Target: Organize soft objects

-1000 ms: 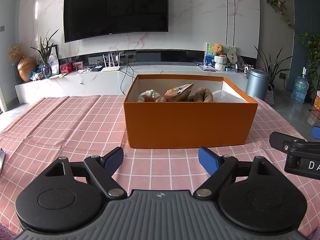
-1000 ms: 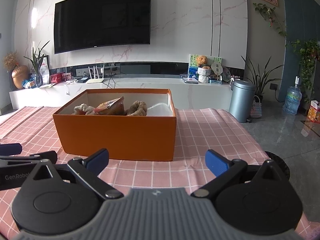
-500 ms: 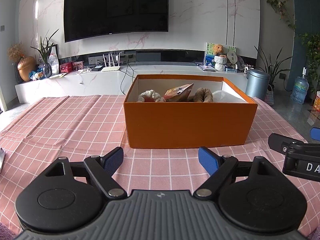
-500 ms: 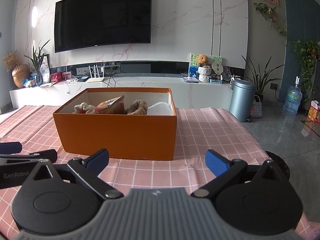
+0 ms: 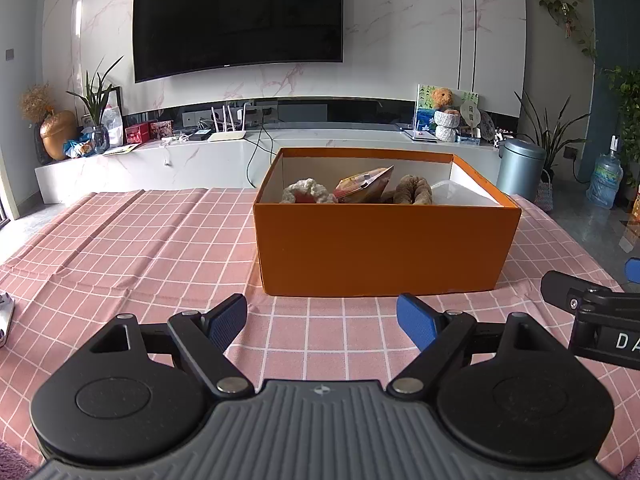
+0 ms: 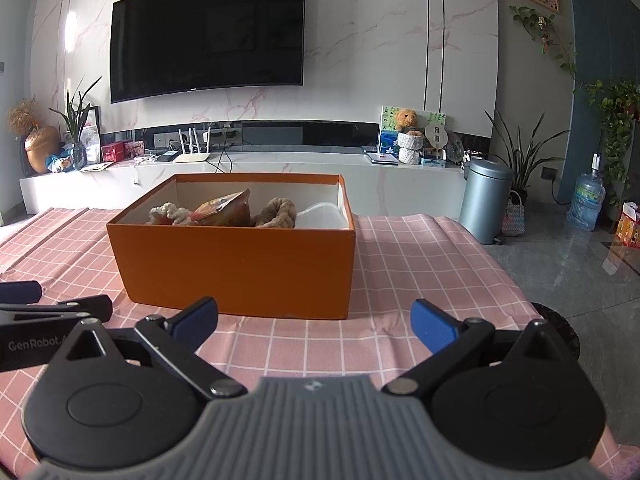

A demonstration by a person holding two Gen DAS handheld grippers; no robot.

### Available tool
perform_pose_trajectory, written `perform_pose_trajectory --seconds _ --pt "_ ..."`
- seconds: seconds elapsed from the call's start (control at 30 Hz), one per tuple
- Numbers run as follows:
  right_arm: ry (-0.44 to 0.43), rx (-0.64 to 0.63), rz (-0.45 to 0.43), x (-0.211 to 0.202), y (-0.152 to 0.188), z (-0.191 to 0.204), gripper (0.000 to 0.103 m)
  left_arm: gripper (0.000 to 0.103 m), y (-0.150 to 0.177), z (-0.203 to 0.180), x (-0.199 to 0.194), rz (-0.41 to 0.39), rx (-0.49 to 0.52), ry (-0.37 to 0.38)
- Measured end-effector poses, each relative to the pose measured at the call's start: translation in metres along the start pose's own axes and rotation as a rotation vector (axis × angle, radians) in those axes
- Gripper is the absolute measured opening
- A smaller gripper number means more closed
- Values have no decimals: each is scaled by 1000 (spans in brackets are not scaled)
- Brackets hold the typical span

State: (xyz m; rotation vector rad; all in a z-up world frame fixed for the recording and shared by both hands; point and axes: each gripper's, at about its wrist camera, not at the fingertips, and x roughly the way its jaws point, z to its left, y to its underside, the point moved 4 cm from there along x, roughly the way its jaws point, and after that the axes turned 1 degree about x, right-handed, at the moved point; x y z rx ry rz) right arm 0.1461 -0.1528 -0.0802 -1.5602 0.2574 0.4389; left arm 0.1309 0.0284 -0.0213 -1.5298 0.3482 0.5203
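Note:
An orange box (image 5: pixel 384 248) stands on the pink checked tablecloth (image 5: pixel 140 248); it also shows in the right wrist view (image 6: pixel 240 268). Inside lie a cream plush (image 5: pixel 308 192), an orange snack bag (image 5: pixel 364 190), a brown plush (image 5: pixel 414 190) and a white soft item (image 5: pixel 460 196). My left gripper (image 5: pixel 322 320) is open and empty, just before the box's near side. My right gripper (image 6: pixel 314 322) is open and empty, before the box's near right corner. Each gripper shows at the edge of the other's view.
The table's right edge (image 6: pixel 516 280) drops to a grey floor with a bin (image 6: pixel 484 204) and a water bottle (image 6: pixel 586 202). A white TV bench (image 5: pixel 180 160) with clutter stands behind the table. A metal object (image 5: pixel 5 316) lies at the far left.
Both grippers have stayed open and almost still; the right one has drifted slightly, so the box sits a touch higher in its view.

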Motion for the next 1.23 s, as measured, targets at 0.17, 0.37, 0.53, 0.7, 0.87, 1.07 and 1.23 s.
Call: perform_pose_trajectory --seconds 0.17,0.37,0.53,0.7,0.87,1.07,1.23 --pt "-1 -3 3 1 0 -1 100 99 0 0 0 1 0 -1" --pt "-2 -7 8 3 1 -1 100 99 0 0 1 3 2 -2" --pt "-4 -10 9 5 0 -1 100 99 0 0 1 5 13 -1" --pt "-4 -10 9 5 0 -1 100 99 -1 -2 1 7 11 -1" --pt "-4 -13 9 5 0 -1 100 98 -1 -4 1 1 26 -3" --pt "-5 -14 11 5 1 -1 101 98 -1 -6 0 0 28 -5" --pt "-7 -18 14 7 1 -1 100 98 -1 -6 0 -1 27 -5"
